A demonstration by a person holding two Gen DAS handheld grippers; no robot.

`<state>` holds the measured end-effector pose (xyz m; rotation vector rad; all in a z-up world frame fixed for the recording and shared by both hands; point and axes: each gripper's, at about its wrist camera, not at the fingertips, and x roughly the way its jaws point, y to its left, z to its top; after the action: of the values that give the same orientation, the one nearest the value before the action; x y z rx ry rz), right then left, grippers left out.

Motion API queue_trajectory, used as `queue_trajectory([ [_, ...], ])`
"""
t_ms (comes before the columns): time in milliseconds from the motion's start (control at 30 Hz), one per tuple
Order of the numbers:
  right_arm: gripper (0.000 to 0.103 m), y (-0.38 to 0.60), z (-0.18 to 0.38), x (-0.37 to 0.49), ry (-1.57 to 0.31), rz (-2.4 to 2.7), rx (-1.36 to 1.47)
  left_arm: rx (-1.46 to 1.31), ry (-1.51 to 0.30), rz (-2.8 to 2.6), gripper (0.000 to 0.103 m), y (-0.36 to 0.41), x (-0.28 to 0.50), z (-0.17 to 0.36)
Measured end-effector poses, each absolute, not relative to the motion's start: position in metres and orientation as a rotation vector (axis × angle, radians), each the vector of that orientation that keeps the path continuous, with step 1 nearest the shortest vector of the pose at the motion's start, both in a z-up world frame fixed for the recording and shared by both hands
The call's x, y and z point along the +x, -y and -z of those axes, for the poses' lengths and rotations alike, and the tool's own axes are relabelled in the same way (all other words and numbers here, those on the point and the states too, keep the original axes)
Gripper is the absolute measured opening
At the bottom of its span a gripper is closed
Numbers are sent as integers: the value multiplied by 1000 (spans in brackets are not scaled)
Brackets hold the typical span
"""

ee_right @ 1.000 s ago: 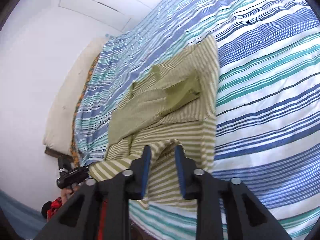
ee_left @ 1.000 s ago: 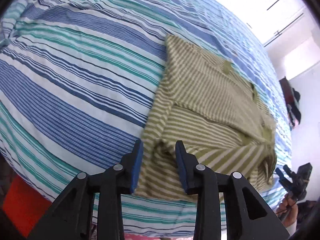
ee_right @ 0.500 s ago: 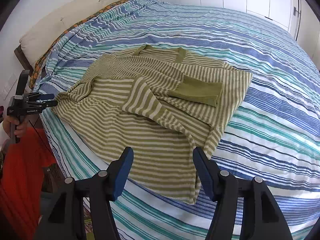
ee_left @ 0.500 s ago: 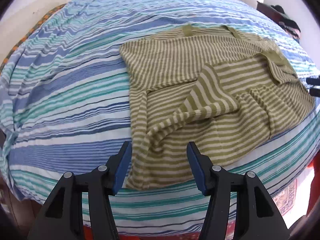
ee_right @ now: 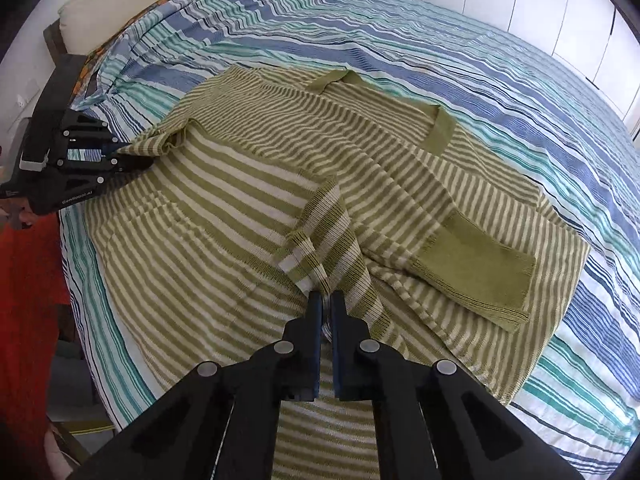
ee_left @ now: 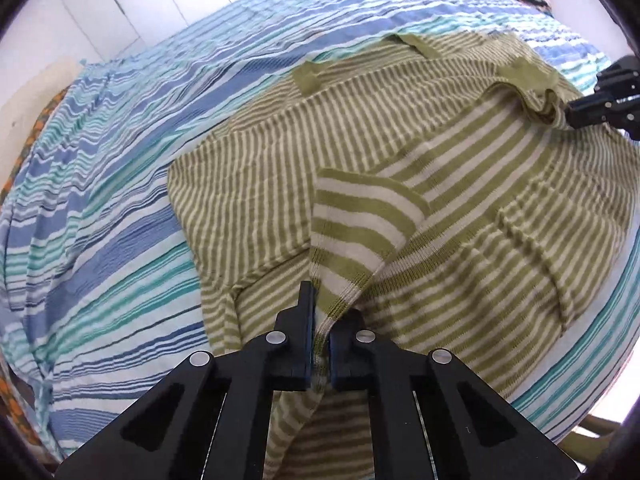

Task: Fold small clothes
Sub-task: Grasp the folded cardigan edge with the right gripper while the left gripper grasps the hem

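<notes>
An olive and cream striped sweater [ee_left: 460, 168] lies on the striped bed, its sleeves folded in over the body. My left gripper [ee_left: 320, 312] is shut on the sweater's bottom hem near one corner and lifts a fold of it. My right gripper [ee_right: 326, 300] is shut on the hem at the other corner, with a sleeve and its plain olive cuff [ee_right: 480, 272] lying just to its right. Each gripper shows in the other's view: the right one [ee_left: 600, 100] pinches fabric at the far right, the left one [ee_right: 100, 160] at the far left.
The bed has a blue, teal and white striped cover [ee_left: 120, 200] [ee_right: 520, 92]. A cream headboard cushion [ee_right: 104, 4] runs along the far side. White closet doors [ee_right: 560, 20] stand behind. The bed's near edge [ee_right: 100, 300] drops off beside a red garment [ee_right: 28, 300].
Both grippers were open above the sweater's bottom edge half a second ago. They have since closed on the hem, one at each side, and raised it.
</notes>
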<state>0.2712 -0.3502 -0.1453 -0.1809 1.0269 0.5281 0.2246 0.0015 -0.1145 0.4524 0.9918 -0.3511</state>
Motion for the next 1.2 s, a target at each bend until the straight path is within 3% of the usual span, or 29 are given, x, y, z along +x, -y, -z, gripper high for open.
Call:
queue_trajectory([
  [200,4,410,103,278,-959,-494,184,91,-980,374,3,-40,263,71],
  [367,4,448,88,321,-902,-397,313,50,-967,355,2,-31,321,60],
  [633,4,464,98,394,-886,-300,315,41,-1019,281,2,-4,398,94],
  [733,4,466,120,419,-921,-248,311,54,-1101,170,13,-3,422,120],
  [800,5,466,140,433,-980,-210,308,67,-1157,98,31,-13,431,136],
  [900,21,473,164,437,-1071,-153,281,11,-1135,69,38,-40,423,126],
  [1033,24,487,155,411,-1016,-110,148,31,-1043,30,44,-80,389,91],
  [1100,28,492,146,390,-999,-128,139,22,-1026,64,55,-92,363,81],
  [1167,47,493,134,361,-987,-177,160,-4,-1043,132,66,-95,335,83],
  [1200,70,493,129,344,-984,-189,180,-8,-1053,161,69,-94,322,88],
])
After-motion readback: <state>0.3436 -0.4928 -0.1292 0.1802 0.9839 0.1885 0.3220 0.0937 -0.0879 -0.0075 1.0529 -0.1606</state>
